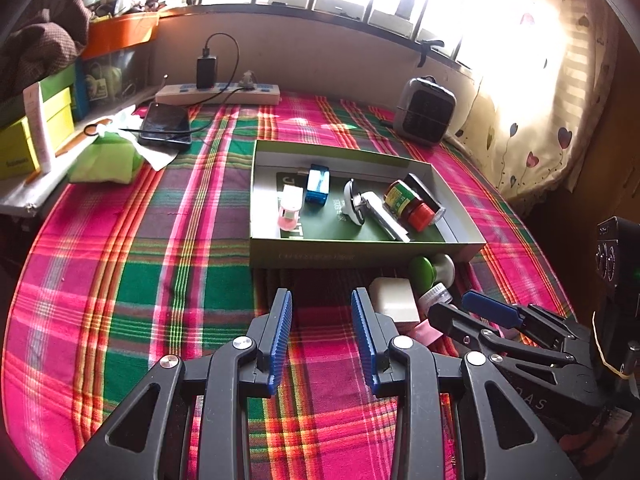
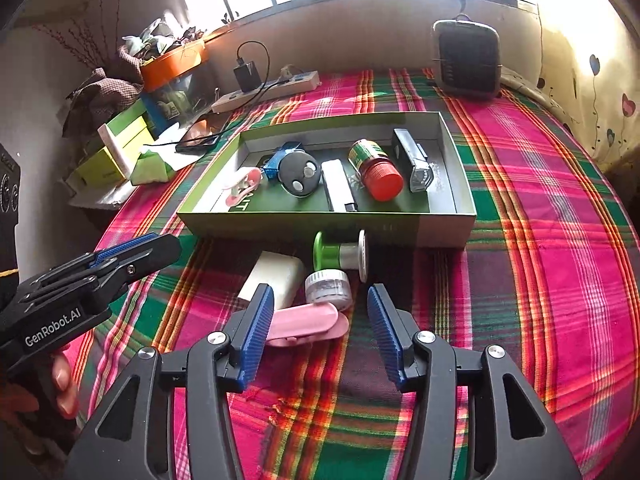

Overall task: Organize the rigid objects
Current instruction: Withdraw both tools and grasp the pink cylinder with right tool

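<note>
A shallow green box [image 2: 320, 228] sits on the plaid cloth and holds a red-lidded jar [image 2: 378, 170], a round black disc [image 2: 300, 174], a white bar [image 2: 338, 190] and several other small items. In front of it lie a white block [image 2: 276, 276], a green-and-white spool [image 2: 340, 254], a small clear jar [image 2: 328, 288] and a flat pink case [image 2: 308, 322]. My right gripper [image 2: 319, 292] is open; the pink case and the small jar lie between its fingers, untouched by the pads. My left gripper [image 1: 320, 296] is open over bare cloth, just left of the white block [image 1: 394, 300].
A power strip [image 1: 218, 94] with a charger, a phone [image 1: 166, 124], stacked yellow-green boxes [image 1: 24, 136] and a green packet [image 1: 104, 160] crowd the far left. A small fan heater [image 1: 424, 110] stands at the back right by a curtain. A hand [image 2: 64, 384] holds the left gripper.
</note>
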Available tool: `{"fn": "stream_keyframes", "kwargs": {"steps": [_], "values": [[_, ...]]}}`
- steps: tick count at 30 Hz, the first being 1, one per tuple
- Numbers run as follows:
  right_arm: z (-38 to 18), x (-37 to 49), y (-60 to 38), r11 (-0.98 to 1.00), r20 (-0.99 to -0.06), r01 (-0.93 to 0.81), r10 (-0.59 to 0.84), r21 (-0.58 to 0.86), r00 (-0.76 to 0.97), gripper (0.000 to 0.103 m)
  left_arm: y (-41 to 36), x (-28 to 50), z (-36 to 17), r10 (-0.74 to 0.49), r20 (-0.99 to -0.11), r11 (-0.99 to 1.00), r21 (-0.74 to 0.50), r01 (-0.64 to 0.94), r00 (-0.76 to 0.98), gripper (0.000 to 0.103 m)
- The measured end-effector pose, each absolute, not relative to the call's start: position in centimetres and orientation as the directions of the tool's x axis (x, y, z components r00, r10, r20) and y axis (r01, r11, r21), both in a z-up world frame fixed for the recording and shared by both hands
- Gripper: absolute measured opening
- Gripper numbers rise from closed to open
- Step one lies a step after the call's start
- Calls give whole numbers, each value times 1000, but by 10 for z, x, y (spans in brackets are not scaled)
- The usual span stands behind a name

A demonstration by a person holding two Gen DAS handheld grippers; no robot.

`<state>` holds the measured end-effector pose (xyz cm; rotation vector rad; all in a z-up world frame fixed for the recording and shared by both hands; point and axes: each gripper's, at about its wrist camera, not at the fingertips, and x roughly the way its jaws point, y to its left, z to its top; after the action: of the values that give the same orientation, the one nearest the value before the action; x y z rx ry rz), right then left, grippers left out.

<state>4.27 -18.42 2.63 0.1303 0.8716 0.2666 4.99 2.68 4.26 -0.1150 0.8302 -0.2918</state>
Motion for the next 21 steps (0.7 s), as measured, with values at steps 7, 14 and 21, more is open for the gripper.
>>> {"fn": "stream_keyframes", "kwargs": {"steps": [7,14,21], "values": [[17,46,-173,966,-759,-138,258,220,597,53,31,44,36,-308,-719,951,-223,212,623,30],[14,44,-174,974,-777,-91,220,207,590,54,29,43,33,-322,-722,947,-231,225,612,30],[15,31,-181,985,-785,-76,168,154,596,59,27,44,30,-343,-723,939,-246,240,600,30]]}}
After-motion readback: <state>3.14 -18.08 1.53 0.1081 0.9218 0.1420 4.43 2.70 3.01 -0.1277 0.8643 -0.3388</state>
